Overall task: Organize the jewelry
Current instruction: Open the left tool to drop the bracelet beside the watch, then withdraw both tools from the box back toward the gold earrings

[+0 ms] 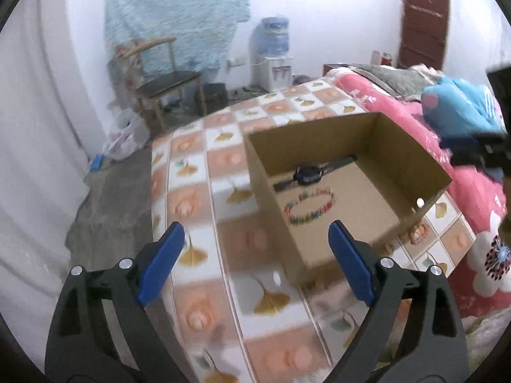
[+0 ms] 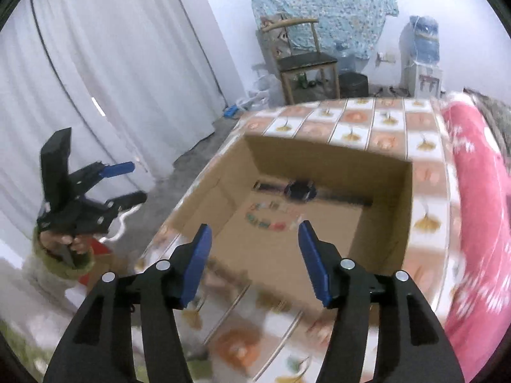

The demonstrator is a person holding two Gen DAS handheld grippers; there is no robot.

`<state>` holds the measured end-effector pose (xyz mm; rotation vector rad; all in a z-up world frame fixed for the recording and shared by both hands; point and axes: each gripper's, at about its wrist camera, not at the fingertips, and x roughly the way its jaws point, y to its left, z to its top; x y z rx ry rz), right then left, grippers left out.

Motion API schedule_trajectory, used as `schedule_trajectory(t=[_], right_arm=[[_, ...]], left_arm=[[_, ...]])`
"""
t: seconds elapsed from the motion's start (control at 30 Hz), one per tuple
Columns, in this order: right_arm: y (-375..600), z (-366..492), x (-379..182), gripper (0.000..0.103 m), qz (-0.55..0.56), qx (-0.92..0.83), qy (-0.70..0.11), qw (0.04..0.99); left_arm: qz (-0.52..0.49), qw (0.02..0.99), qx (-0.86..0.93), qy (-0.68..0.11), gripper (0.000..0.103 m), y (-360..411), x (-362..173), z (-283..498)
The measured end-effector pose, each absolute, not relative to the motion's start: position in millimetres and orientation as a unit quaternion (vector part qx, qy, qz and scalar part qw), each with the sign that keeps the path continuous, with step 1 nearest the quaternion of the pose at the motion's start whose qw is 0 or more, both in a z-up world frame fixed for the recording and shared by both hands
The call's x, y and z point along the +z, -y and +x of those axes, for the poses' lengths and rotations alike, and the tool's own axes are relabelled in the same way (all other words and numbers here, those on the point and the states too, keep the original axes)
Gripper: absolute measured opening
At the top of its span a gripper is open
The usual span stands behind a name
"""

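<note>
1. Jewelry already sits in the open cardboard box (image 1: 412, 146): a beaded bracelet (image 1: 309, 206) of mixed colours lies flat on the box floor, ahead of the left gripper (image 1: 257, 257) and between its fingertips in that view, with a black wristwatch (image 1: 309, 174) stretched out just beyond it near the far wall.
2. From the right gripper (image 2: 254, 255), both pieces lie straight ahead and below, the watch farther off than the bracelet; motion blur softens them, so finer detail is uncertain.
3. Left gripper: jaws spread wide, nothing between them, held off to the near side of the box above the tiled tablecloth (image 1: 198, 198).
4. Right gripper: jaws also well apart and empty, poised over the near rim of the box.
5. Judgement: two items look stowed. A small orange-toned object (image 1: 419, 233) rests on the cloth just outside the box, beyond the left gripper's right finger; it may be another piece awaiting placement, though it is too blurred to name.
6. Otherwise, no loose jewelry shows on the cloth.
</note>
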<state>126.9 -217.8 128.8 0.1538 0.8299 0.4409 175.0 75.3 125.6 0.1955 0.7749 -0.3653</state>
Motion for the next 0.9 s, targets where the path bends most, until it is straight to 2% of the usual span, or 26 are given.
schedule_trajectory(t=[0.2, 0.4, 0.5, 0.9], right_arm=[[191, 111, 60, 0.055, 0.108, 0.188, -0.460, 0.861], [197, 139, 26, 0.053, 0.147, 0.142, -0.491, 0.847], [204, 139, 23, 0.047, 0.167, 0.126, -0.495, 0.843], [208, 141, 21, 0.047, 0.168, 0.122, -0.486, 0.849]], left_arm=[[0.076, 0.898, -0.166, -0.400, 0.088, -69, 74, 148], [0.095, 0.898, -0.155, -0.400, 0.088, -52, 43, 159], [0.100, 0.900, -0.143, -0.399, 0.088, -53, 37, 168], [0.091, 0.899, -0.147, -0.403, 0.089, -56, 30, 187]])
